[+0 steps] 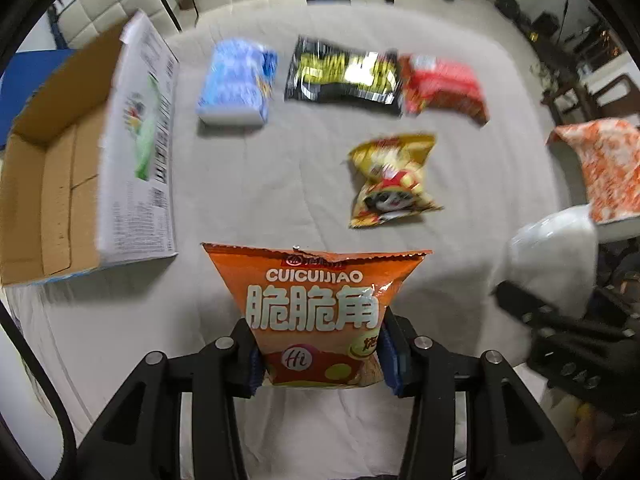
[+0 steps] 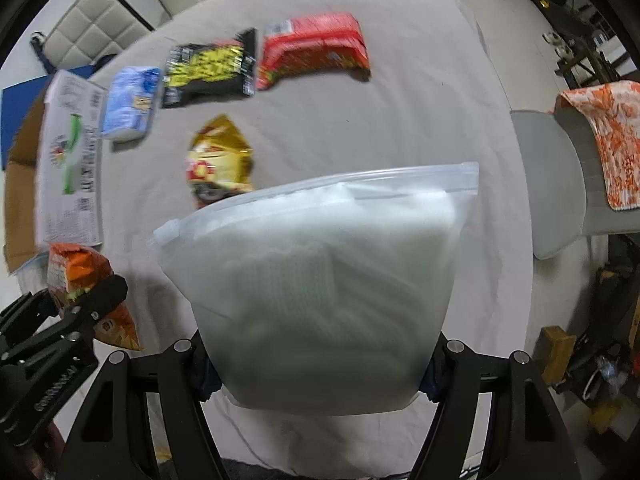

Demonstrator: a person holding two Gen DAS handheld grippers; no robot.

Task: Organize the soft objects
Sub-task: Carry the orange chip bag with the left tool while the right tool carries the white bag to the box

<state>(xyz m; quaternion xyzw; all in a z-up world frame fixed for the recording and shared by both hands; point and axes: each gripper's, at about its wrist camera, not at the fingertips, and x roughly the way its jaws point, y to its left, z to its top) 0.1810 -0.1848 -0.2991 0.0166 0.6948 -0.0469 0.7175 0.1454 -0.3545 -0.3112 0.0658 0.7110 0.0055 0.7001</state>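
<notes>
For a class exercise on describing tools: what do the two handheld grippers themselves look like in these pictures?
The left gripper and the right gripper look alike: matte black angular frames with triangular cut-outs, round silver bolt heads at the joints, and blue ribbed pads on the inner faces of the fingers. Seen from the right wrist camera, the left gripper's side carries pale embossed lettering, too blurred to read.

Both cameras ride just behind their claws, looking forward and down over a bed (image 1: 280, 184). The left wrist view sits close behind an orange snack bag (image 1: 320, 300); the right wrist view sits close behind a frosted zip bag (image 2: 320, 288). Both share the packets at 12 o'clock and the cardboard box (image 1: 60, 184) at 9 o'clock.
</notes>
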